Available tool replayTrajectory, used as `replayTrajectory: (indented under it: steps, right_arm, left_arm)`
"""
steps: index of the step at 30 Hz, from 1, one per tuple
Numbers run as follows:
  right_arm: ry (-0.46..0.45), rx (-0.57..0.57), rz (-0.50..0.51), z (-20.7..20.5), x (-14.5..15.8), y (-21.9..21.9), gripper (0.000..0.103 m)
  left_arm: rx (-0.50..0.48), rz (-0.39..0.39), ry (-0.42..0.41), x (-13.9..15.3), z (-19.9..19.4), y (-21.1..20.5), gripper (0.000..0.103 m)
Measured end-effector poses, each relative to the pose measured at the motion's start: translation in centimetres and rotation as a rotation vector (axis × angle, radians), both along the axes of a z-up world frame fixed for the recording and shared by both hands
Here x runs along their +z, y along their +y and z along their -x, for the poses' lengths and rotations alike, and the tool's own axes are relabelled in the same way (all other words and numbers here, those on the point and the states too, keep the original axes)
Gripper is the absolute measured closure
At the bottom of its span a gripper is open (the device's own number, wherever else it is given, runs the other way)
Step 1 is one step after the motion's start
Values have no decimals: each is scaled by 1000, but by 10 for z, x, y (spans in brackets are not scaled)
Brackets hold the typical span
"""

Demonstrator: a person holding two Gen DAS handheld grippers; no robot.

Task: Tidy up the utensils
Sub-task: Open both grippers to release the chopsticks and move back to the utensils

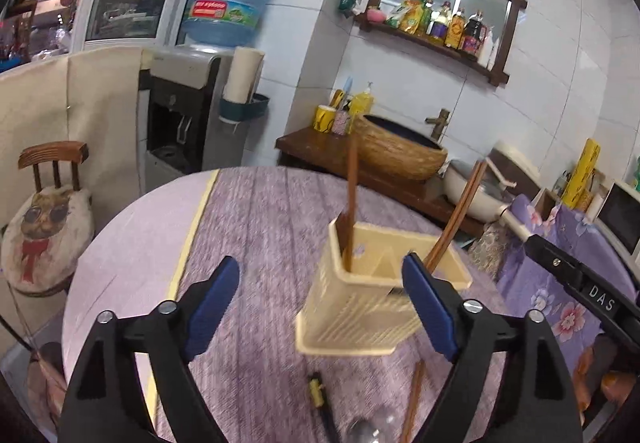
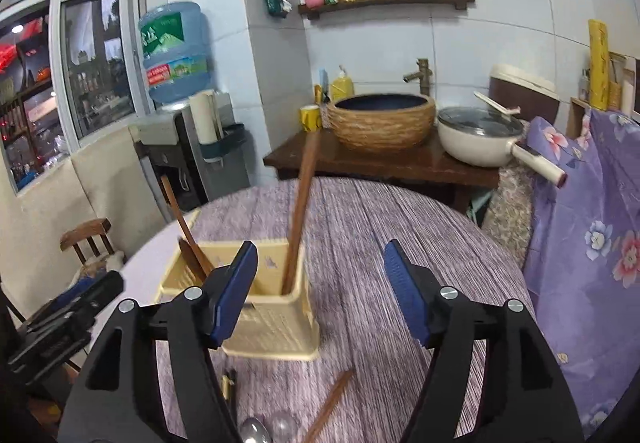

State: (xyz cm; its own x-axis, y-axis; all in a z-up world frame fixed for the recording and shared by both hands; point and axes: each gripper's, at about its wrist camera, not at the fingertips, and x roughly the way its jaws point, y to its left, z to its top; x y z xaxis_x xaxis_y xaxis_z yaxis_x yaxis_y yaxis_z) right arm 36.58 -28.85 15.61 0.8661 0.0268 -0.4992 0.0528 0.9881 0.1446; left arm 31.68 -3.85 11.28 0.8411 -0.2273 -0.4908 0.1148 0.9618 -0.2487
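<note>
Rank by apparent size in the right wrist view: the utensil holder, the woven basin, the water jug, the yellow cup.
1. utensil holder, though it is nearest the camera
2. woven basin
3. water jug, not far behind the basin
4. yellow cup, clearly smallest

The utensil holder (image 2: 256,307) is cream-yellow with a fine ribbed pattern on its sides. The chopsticks (image 2: 300,211) standing in it are reddish brown, as is the chopstick (image 2: 328,403) lying on the table. The tablecloth (image 2: 380,243) is purple-grey with a streaked wood-grain pattern. Both grippers have black frames and blue finger pads (image 1: 212,307). The small item (image 1: 318,391) near the holder appears black and yellow.
</note>
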Motion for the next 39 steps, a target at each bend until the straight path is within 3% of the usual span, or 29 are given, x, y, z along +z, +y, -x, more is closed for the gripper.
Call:
replayTrajectory:
  steps: [6,10,17,20,26,33,39]
  right_arm:
    - [142,-24,-8,18,-50,-9,37]
    - [246,-20,-14,27,-91,-8,37]
    - [362,-2,-23,42,-144,2,43]
    - [381,11,-16,46,-155,7,50]
    - [355,130,16,51,-157,26,52]
    - [361,127,-1,56,-160,25,52]
    - [367,115,-15,61,-162,22,52]
  left_arm:
    - [25,-66,123,-47,17,13,18]
    - [0,-69,208,-75,26,15,20]
    - [-39,-85,294,-109,39,7,32]
    - [-61,-97,309,-115,42,3,39]
    - [-83,-115,345,-129,44,-1,52]
    - [-120,-120,350,-127,40,-13,54]
    - [-150,-200,340,-132,39,-38,54]
